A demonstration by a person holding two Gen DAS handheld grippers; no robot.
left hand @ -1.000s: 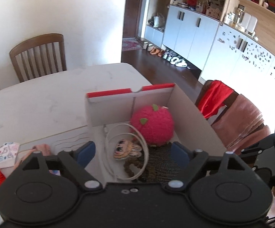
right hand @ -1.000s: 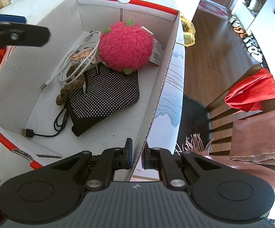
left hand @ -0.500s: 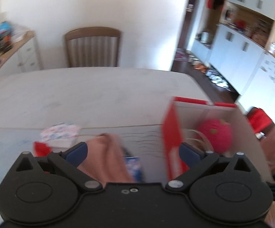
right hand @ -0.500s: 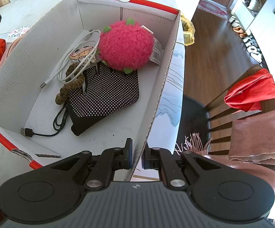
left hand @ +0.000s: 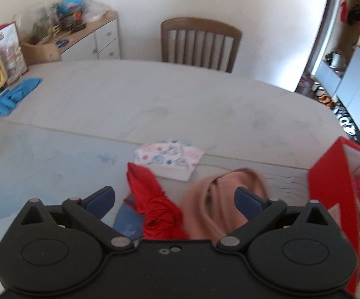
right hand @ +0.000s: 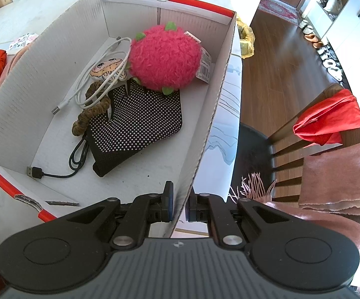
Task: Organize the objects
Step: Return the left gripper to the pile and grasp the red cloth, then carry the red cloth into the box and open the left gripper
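Left claw swung off box since a second ago; now above loose cloths on counter beside box's left wall, prongs spread, empty. Red cloth and pink cloth just ahead; patterned cloth beyond. Right claw unmoved, pinching box's right wall. Likely next pick: one cloth into box.

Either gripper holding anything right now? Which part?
The right gripper is clamped on the box, pinching its right side wall near the front corner. The left gripper is open and holds nothing.
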